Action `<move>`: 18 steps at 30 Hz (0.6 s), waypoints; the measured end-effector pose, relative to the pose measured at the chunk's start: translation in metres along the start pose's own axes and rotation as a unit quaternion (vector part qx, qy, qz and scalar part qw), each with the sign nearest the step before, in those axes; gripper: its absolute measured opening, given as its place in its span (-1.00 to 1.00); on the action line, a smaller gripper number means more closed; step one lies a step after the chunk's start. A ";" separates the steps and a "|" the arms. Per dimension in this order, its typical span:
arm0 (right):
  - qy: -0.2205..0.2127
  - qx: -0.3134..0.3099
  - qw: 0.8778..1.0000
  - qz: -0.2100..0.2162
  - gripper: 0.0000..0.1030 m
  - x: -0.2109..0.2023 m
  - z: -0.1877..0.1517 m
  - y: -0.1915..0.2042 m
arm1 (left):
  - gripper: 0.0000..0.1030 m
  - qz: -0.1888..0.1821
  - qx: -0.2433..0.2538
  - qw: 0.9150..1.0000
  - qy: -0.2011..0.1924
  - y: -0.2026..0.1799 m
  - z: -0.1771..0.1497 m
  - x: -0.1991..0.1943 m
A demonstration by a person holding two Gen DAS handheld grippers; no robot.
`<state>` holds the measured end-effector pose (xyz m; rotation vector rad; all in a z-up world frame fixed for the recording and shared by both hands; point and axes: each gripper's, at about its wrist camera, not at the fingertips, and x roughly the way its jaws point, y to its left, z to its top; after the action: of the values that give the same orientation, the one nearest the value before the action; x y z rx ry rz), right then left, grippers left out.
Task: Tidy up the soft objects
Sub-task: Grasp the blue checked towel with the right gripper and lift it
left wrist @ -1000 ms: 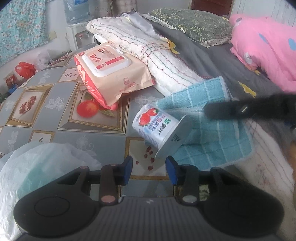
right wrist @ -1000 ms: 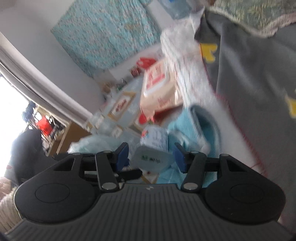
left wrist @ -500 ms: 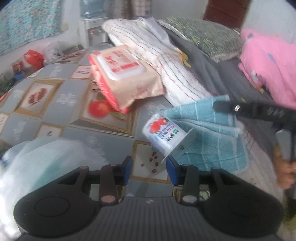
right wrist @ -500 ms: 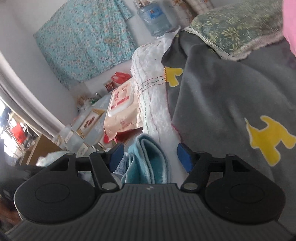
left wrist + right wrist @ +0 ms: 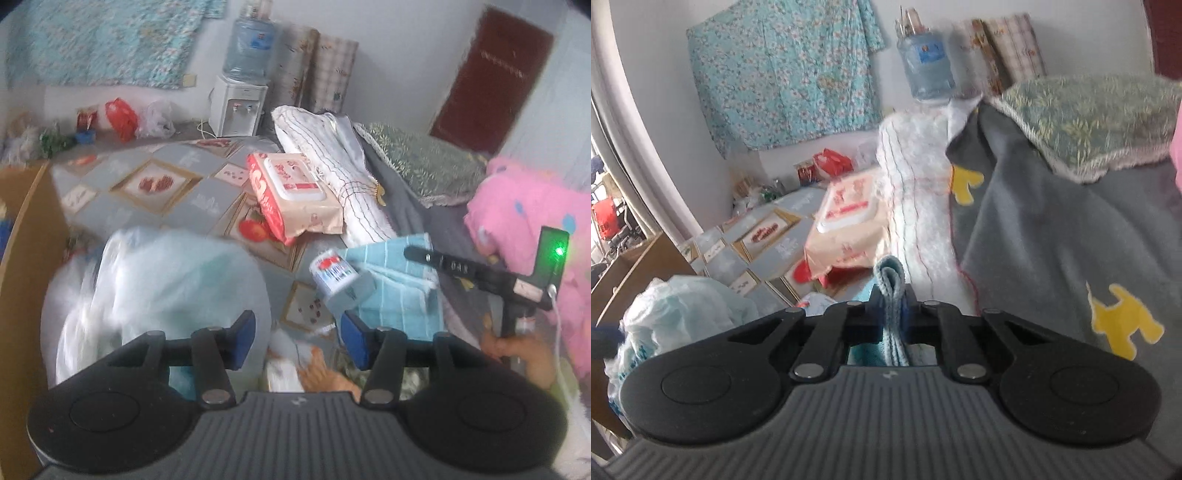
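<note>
A folded light-blue towel point(image 5: 397, 280) lies at the bed's edge, a tipped yogurt cup point(image 5: 338, 278) resting on its left side. My right gripper point(image 5: 893, 308) is shut on the towel's folded edge point(image 5: 891, 282), which stands up between the blue pads. In the left wrist view the right gripper point(image 5: 424, 256) reaches over the towel from the right, a hand at its handle. My left gripper point(image 5: 297, 338) hangs above and in front of the cup; its jaws are opening with nothing between them.
A wet-wipes pack point(image 5: 295, 192) leans on a white striped blanket point(image 5: 343, 177). A white plastic bag point(image 5: 155, 291) bulges at front left. Grey blanket point(image 5: 1052, 236), green pillow point(image 5: 1089, 122) and pink bedding point(image 5: 528, 221) lie right. A water dispenser point(image 5: 242, 99) stands behind.
My right gripper's jaws closed onto the blue towel's folded edge. The left gripper drew back and up from the cup, and its jaws widened.
</note>
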<state>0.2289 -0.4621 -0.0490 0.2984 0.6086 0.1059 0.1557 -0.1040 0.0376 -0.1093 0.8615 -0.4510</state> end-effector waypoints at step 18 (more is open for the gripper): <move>-0.093 -0.022 0.994 0.061 -0.86 -0.142 0.030 0.089 | 0.02 -0.023 -0.037 0.996 -0.073 0.048 -0.110 -0.069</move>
<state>0.1289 -0.4108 0.0793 0.3000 0.4023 0.2072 0.0502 -0.0222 0.0020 -0.2293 0.7334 -0.4489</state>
